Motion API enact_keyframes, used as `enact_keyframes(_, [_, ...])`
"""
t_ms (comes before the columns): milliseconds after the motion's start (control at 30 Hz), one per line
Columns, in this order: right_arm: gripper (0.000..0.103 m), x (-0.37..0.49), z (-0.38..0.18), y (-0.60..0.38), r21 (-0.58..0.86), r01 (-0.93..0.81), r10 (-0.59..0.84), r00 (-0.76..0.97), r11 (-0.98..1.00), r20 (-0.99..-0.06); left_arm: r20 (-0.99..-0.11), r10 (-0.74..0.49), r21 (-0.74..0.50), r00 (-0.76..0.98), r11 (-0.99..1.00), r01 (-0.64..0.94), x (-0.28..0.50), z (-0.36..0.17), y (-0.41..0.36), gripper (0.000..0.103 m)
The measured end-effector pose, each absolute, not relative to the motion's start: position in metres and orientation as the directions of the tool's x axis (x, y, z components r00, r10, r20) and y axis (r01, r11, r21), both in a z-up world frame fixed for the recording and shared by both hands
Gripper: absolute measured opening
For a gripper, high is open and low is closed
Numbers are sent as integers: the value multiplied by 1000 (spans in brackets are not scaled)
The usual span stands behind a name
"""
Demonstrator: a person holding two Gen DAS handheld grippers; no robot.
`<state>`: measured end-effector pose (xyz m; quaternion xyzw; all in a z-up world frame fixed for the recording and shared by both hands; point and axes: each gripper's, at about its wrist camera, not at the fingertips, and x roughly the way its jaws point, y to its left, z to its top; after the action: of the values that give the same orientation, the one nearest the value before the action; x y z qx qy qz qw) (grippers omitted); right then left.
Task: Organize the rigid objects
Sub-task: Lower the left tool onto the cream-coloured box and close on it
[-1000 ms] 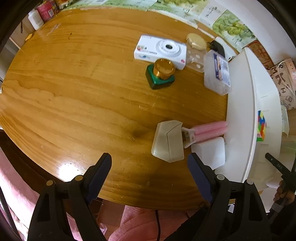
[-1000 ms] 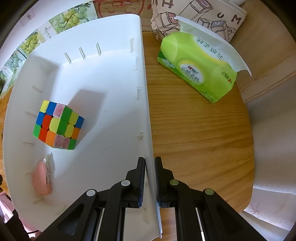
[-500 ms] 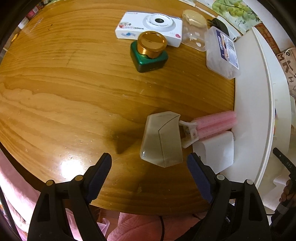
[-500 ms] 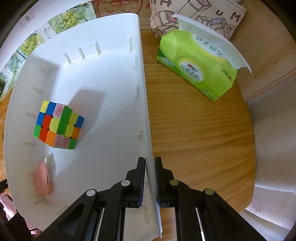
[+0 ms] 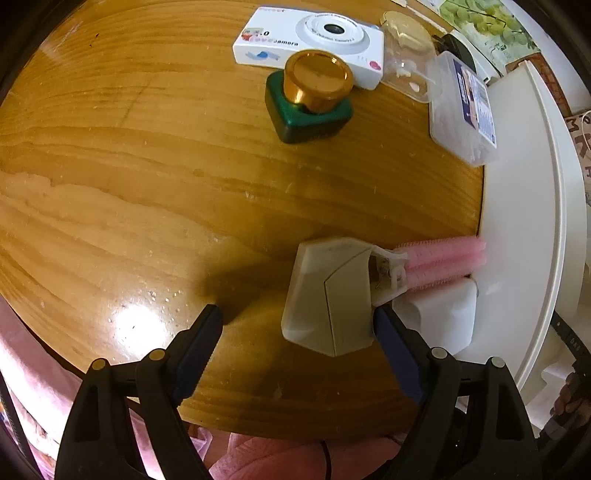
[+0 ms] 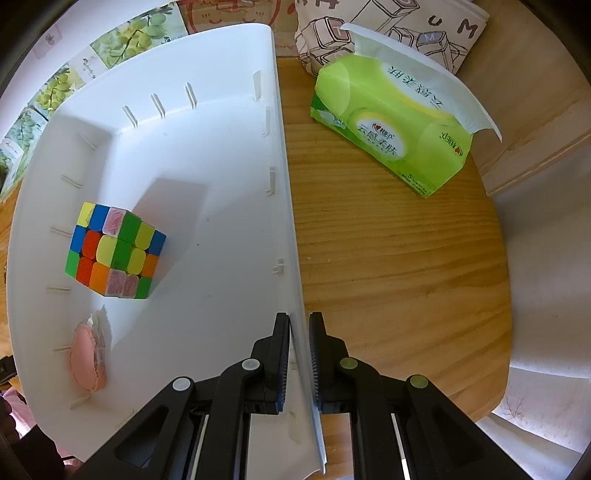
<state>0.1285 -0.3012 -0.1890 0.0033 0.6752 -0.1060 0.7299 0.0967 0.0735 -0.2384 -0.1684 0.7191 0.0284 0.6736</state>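
In the left wrist view my left gripper (image 5: 295, 325) is open, low over the wooden table (image 5: 129, 184). A beige angular box (image 5: 328, 299) lies between its fingers, close to the right finger. A pink brush (image 5: 443, 258) and a white block (image 5: 439, 314) lie beside the box against the white bin (image 5: 517, 221). In the right wrist view my right gripper (image 6: 297, 332) is shut on the right wall of the white bin (image 6: 284, 221). Inside the bin lie a colour cube (image 6: 114, 251) and a pink clip (image 6: 86, 358).
Farther on the table are a white camera (image 5: 310, 44), a green bottle with a gold cap (image 5: 310, 99), a clear jar (image 5: 406, 55) and a clear plastic case (image 5: 461, 110). To the right of the bin lies a green tissue pack (image 6: 395, 129) before a printed bag (image 6: 388, 29).
My left gripper has moved forward and down toward the beige box, which now sits between its open fingers. The right gripper keeps its hold on the bin wall.
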Motion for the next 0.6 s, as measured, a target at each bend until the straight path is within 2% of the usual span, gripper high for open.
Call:
enact_keyframes(67, [12, 128, -189, -301, -141, 161, -153, 65, 977, -986, -980, -194, -178, -33, 945, -276, 108, -242, 75, 84])
enact_keyframes(267, [13, 128, -191, -298, -150, 165, -161, 60, 975, -985, -984, -174, -161, -31, 954, -255, 128, -244, 70, 70])
enact_keyframes(433, [14, 129, -190, -298, -151, 172, -163, 59, 974, -985, -982, -188, -177, -24, 954, -243, 141, -237, 66, 48])
enact_keyframes(600, [14, 129, -190, -298, -155, 174, -166, 56, 973, -984, -981, -192, -179, -29, 954, -242, 148, -238, 67, 48])
